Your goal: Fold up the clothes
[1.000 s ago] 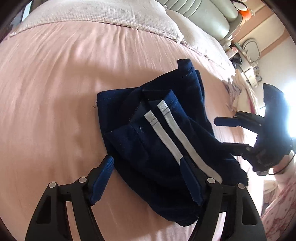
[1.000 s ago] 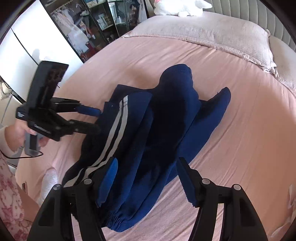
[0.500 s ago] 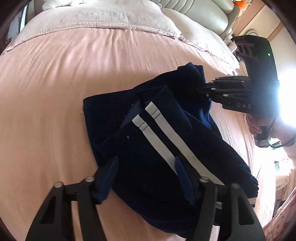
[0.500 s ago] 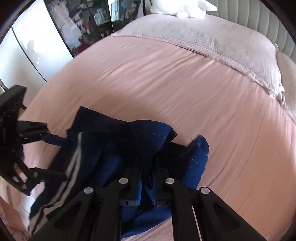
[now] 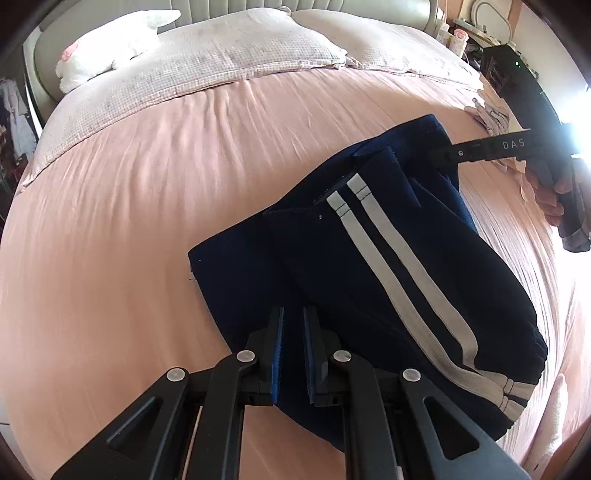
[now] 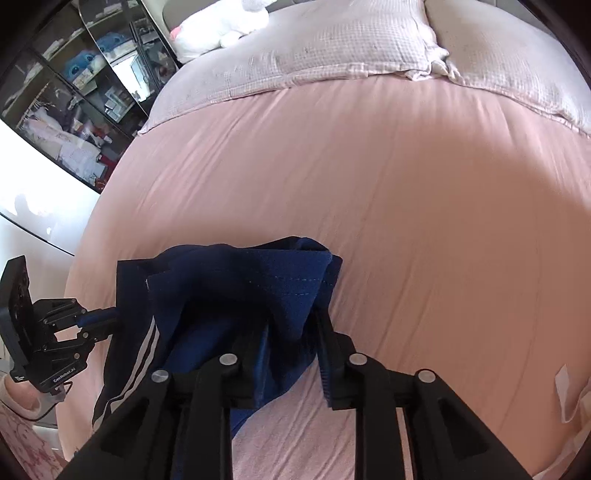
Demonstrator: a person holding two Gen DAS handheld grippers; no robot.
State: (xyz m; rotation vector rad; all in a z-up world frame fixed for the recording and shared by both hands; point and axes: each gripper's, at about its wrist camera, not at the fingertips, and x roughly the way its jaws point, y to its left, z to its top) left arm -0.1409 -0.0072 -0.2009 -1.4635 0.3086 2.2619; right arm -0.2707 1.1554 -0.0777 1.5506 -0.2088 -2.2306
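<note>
Navy trousers (image 5: 369,258) with two white side stripes lie bunched and partly folded on the pink bed sheet (image 5: 129,221). My left gripper (image 5: 293,350) is shut on the near edge of the trousers, with dark cloth pinched between its blue pads. In the right wrist view it (image 6: 110,319) shows at the left edge of the trousers (image 6: 240,280). My right gripper (image 6: 293,354) is at the opposite end. Its jaws are opening, and a loose fold of navy cloth lies between them. The left wrist view shows it (image 5: 439,157) at the far corner, held by a hand (image 5: 550,199).
Pale checked pillows (image 5: 240,48) and a white plush toy (image 5: 110,40) lie at the head of the bed. A glass-fronted cabinet (image 6: 74,92) stands beyond the bed's left side. Small items crowd a bedside surface (image 5: 458,33) at the far right.
My left jaws went from wide open to closed on the trousers' near edge. My right gripper closed on a fold, carried it across, and its jaws now stand apart again.
</note>
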